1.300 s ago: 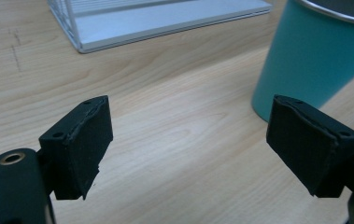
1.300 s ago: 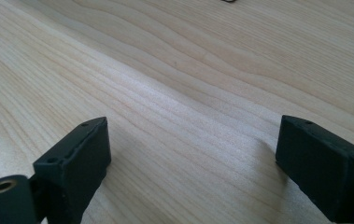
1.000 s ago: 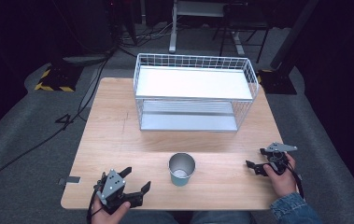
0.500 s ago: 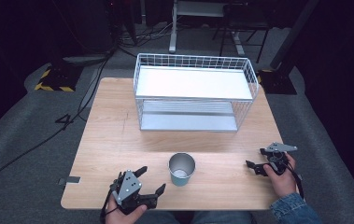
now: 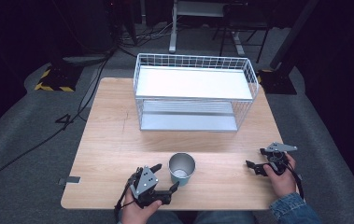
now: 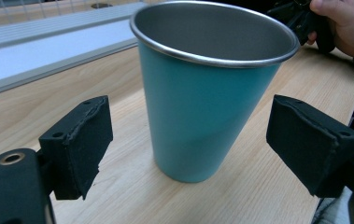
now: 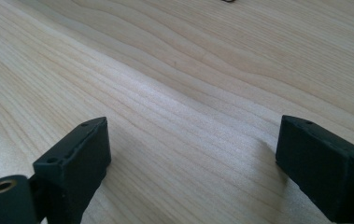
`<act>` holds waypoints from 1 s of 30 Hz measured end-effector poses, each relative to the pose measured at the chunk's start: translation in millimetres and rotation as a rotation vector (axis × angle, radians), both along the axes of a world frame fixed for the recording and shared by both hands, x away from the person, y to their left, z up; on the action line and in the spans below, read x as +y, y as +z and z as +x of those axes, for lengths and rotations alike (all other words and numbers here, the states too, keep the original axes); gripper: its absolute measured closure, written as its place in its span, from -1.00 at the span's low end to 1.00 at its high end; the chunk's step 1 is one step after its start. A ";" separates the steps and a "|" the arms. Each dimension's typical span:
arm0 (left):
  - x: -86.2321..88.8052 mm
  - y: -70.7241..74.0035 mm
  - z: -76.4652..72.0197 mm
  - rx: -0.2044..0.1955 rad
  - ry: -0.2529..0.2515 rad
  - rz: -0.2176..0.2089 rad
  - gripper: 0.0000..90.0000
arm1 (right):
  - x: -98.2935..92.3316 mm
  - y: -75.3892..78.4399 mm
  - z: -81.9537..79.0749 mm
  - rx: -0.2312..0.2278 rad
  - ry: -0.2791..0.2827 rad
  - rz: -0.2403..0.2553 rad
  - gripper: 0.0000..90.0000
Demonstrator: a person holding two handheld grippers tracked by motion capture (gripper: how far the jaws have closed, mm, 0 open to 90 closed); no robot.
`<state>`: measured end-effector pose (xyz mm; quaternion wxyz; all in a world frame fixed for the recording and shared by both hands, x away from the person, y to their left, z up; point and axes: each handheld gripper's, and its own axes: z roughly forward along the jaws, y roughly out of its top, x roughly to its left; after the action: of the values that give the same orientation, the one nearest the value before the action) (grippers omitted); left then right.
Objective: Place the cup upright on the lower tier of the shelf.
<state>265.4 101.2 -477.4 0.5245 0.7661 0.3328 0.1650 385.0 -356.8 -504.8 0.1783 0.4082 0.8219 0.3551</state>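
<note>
A teal metal cup (image 5: 181, 169) stands upright on the wooden table (image 5: 114, 140) near its front edge. My left gripper (image 5: 167, 176) sits just left of it, open, angled toward the cup. In the left gripper view the cup (image 6: 202, 107) stands close ahead between the lines of the two black pads (image 6: 79, 144), with a gap on each side and no contact. My right gripper (image 5: 255, 157) rests at the table's front right, held in a hand, and is open. In the right gripper view its jaws (image 7: 193, 158) stand wide over bare wood.
A white wire rack (image 5: 193, 84) with two shelves stands at the back middle of the table. Bare wood lies between the rack and the cup. Cables and stands cover the dark floor beyond the table.
My left gripper has moved right along the front edge and now sits beside the cup. The right gripper and the cup have kept still.
</note>
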 end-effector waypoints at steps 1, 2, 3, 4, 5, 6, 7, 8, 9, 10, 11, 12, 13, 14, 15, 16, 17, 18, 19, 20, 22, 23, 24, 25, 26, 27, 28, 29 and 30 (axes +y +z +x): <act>-1.9 -1.1 1.6 -0.001 -0.004 0.010 -0.66 | 0.0 0.0 0.0 0.000 -0.001 0.000 -0.77; -4.2 -2.3 2.9 0.007 -0.004 0.015 -0.66 | 0.0 0.0 0.0 0.000 0.000 0.000 -0.77; -7.1 -4.3 4.8 0.015 -0.008 0.014 -0.66 | 0.0 0.0 0.0 0.000 0.000 0.000 -0.77; -9.1 -5.6 6.1 0.019 -0.015 0.019 -0.66 | 0.0 0.0 0.0 0.000 0.000 0.000 -0.77; -10.3 -6.4 7.0 0.021 -0.017 0.027 -0.66 | 0.0 0.0 0.0 0.000 0.000 0.000 -0.77; -12.8 -7.6 7.8 0.033 -0.019 0.025 -0.66 | 0.0 0.0 0.0 0.000 0.000 0.000 -0.77; -14.8 -8.7 9.7 0.034 -0.024 0.041 -0.66 | 0.0 0.0 0.0 0.000 0.000 0.000 -0.77; -16.6 -9.7 10.7 0.042 -0.025 0.045 -0.66 | 0.0 0.0 0.0 0.000 0.000 0.000 -0.77; -19.0 -11.2 13.0 0.050 -0.018 0.058 -0.66 | 0.0 0.0 0.0 0.000 0.000 0.000 -0.77; -21.1 -12.5 14.7 0.057 -0.011 0.065 -0.66 | 0.0 0.0 0.0 0.000 0.000 0.000 -0.77; -23.0 -13.8 16.3 0.062 -0.009 0.076 -0.66 | 0.0 0.0 0.0 0.000 0.000 0.000 -0.77; -25.0 -15.2 17.3 0.071 -0.010 0.078 -0.66 | 0.0 0.0 0.0 0.001 -0.001 0.000 -0.77; -25.5 -15.9 18.5 0.069 -0.011 0.087 -0.66 | 0.0 0.0 0.0 0.000 0.000 0.000 -0.77; -26.8 -16.9 19.6 0.081 -0.015 0.089 -0.66 | 0.0 0.0 0.0 0.000 -0.001 0.000 -0.77; -27.1 -17.4 20.5 0.083 -0.017 0.099 -0.66 | 0.0 0.0 0.0 0.000 0.000 0.000 -0.77; -27.5 -18.0 21.4 0.091 -0.017 0.099 -0.66 | 0.0 0.0 0.0 0.000 0.000 0.000 -0.77; -27.7 -18.2 22.4 0.093 -0.017 0.101 -0.66 | 0.0 0.0 0.0 0.000 0.000 0.000 -0.77; -28.9 -19.0 24.1 0.101 -0.020 0.099 -0.66 | 0.0 0.0 0.0 0.001 -0.001 0.000 -0.77; -29.7 -19.4 25.0 0.104 -0.022 0.102 -0.66 | 0.1 0.0 0.1 0.001 -0.003 0.001 -0.78; -30.4 -19.8 25.9 0.106 -0.023 0.108 -0.66 | 0.1 0.0 0.1 0.002 -0.004 0.000 -0.78; -33.5 -21.2 28.1 0.119 -0.023 0.102 -0.66 | 0.1 -0.1 0.2 0.001 -0.005 -0.001 -0.78; -35.0 -21.4 29.4 0.121 -0.024 0.108 -0.66 | 0.1 0.0 0.2 0.002 -0.005 -0.001 -0.78; -37.8 -21.3 31.5 0.125 -0.014 0.111 -0.67 | 0.1 -0.1 0.3 0.001 -0.005 -0.001 -0.78; -38.9 -21.4 31.9 0.127 -0.016 0.104 -0.66 | 0.1 -0.1 0.3 0.001 -0.005 -0.001 -0.78; -38.9 -21.4 31.9 0.127 -0.016 0.104 -0.66 | 0.1 -0.1 0.3 0.001 -0.005 -0.001 -0.78; -39.6 -21.3 32.2 0.127 -0.016 0.104 -0.66 | 0.1 -0.1 0.3 0.001 -0.005 -0.001 -0.78; -39.8 -21.3 32.5 0.127 -0.013 0.107 -0.66 | 0.1 -0.1 0.3 0.001 -0.004 -0.001 -0.78; -39.9 -21.3 33.1 0.128 -0.013 0.104 -0.66 | 0.1 -0.1 0.3 0.001 -0.005 -0.001 -0.78; -40.0 -21.3 33.5 0.126 -0.011 0.105 -0.66 | 0.1 0.0 0.2 0.002 -0.005 -0.001 -0.78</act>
<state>298.9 61.2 -498.8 0.4626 0.8031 0.3521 0.1308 385.1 -356.6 -504.8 0.1786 0.4106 0.8212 0.3538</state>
